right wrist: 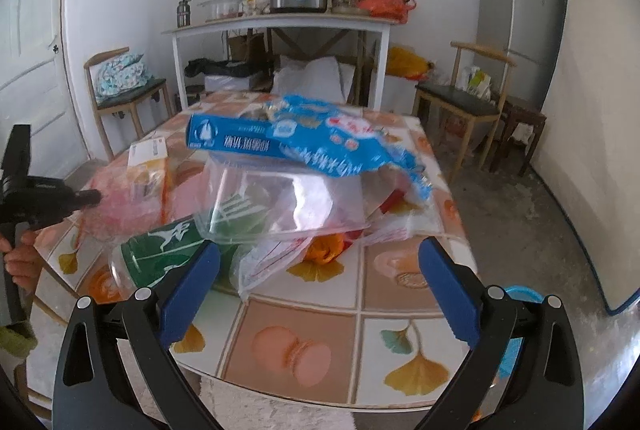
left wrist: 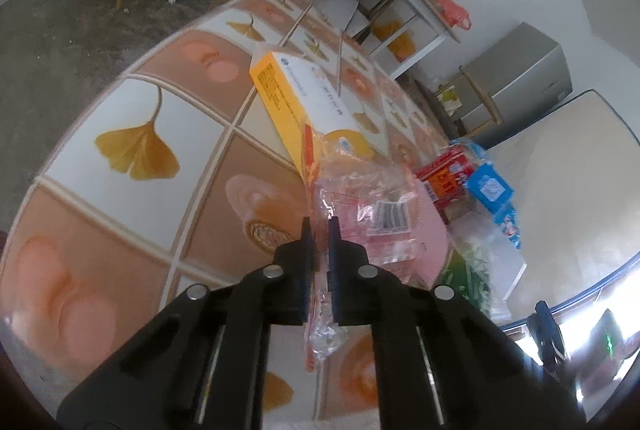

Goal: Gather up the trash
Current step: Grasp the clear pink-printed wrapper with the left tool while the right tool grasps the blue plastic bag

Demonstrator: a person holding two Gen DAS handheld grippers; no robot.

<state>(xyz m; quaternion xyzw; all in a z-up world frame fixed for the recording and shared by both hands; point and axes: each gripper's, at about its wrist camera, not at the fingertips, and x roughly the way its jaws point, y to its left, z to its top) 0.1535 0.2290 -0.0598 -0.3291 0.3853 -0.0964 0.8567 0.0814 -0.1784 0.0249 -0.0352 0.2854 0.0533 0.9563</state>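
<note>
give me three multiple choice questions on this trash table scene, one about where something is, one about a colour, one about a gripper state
1. Where does the yellow and white box lie?
A. on the patterned table
B. on a chair
C. on the floor

2. What colour are the right gripper pads?
A. red
B. blue
C. white

3. How is the left gripper now?
A. wide open over bare table
B. shut on the clear plastic wrapper
C. holding the yellow box

Answers:
1 A, it lies flat on the table beyond the wrapper.
2 B, both pads are blue.
3 B, the clear plastic wrapper is pinched between the black fingers.
</note>
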